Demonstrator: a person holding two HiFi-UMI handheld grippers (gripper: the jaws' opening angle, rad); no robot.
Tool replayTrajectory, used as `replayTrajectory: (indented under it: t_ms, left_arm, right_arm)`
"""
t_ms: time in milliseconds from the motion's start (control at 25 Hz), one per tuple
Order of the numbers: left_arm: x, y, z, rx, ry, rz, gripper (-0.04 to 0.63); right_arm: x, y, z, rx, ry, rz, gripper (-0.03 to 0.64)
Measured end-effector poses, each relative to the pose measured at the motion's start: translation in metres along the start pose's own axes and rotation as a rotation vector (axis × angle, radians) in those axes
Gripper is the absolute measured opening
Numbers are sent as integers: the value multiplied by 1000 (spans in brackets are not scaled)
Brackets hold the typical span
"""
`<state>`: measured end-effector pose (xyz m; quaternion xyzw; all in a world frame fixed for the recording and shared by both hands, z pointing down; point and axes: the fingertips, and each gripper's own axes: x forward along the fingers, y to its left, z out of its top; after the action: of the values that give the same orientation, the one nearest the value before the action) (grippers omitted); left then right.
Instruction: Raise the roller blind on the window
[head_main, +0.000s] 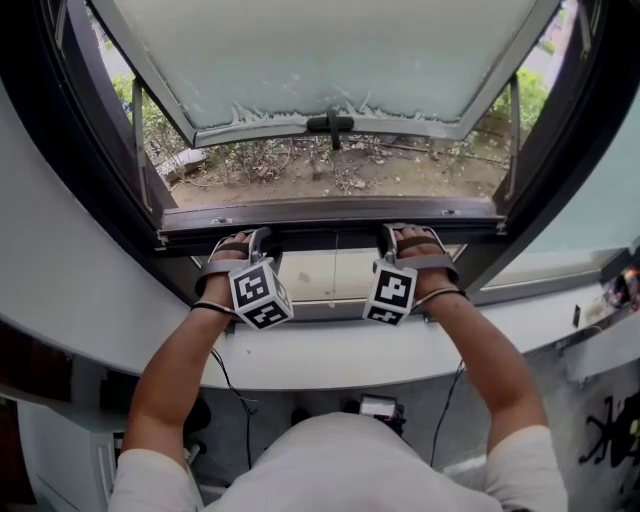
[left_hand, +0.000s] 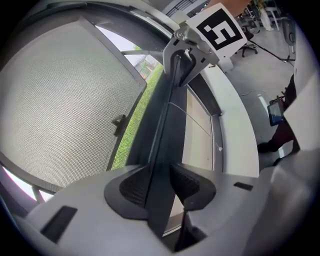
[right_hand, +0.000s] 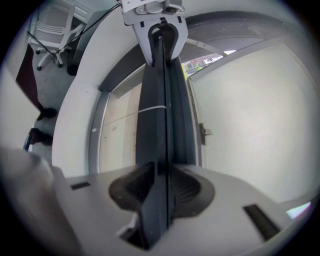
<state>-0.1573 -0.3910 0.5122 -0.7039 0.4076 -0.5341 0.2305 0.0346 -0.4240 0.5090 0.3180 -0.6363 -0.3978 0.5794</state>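
A long dark bar (head_main: 330, 232) runs across the bottom of the window opening, level with the frame. My left gripper (head_main: 245, 242) clamps it left of centre and my right gripper (head_main: 405, 238) right of centre. In the left gripper view the bar (left_hand: 167, 125) passes straight between the pads of the left gripper (left_hand: 161, 182), and the right gripper (left_hand: 189, 55) holds its far end. The right gripper view mirrors this: the bar (right_hand: 157, 115) sits in the right gripper (right_hand: 161, 185), and the left gripper (right_hand: 160, 30) grips further along. I cannot make out any blind fabric for certain.
The frosted sash (head_main: 330, 60) is swung outward, with bare ground and shrubs (head_main: 330, 165) below it. A pale panel (head_main: 335, 275) with a thin cord lies under the bar. A white curved sill (head_main: 330, 360) lies under my forearms. Office chairs (right_hand: 50, 35) stand behind.
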Motion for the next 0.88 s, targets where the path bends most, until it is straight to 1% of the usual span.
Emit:
replayTrajectory:
  t_ms: [160, 320, 440, 600, 720, 880]
  left_arm:
    - [0, 1, 1, -5, -10, 10, 141]
    - [1, 1, 1, -22, -16, 15, 141]
    - [-1, 3, 3, -68, -57, 12, 142]
    - [-5, 3, 5, -141, -111, -15, 141]
    - [-7, 6, 8, -150, -113, -26, 141]
    - [-13, 11, 10, -164, -122, -47, 138]
  right_arm:
    - [0, 0, 0, 28, -4, 8, 114]
    - [1, 1, 0, 25, 7, 10, 114]
    - [1, -3, 0, 50, -12, -3, 114]
    - [-2, -3, -2, 49, -9, 15, 114]
    - [-4, -6, -3, 42, 4, 17, 114]
    - [-8, -11, -2, 52, -12, 10, 114]
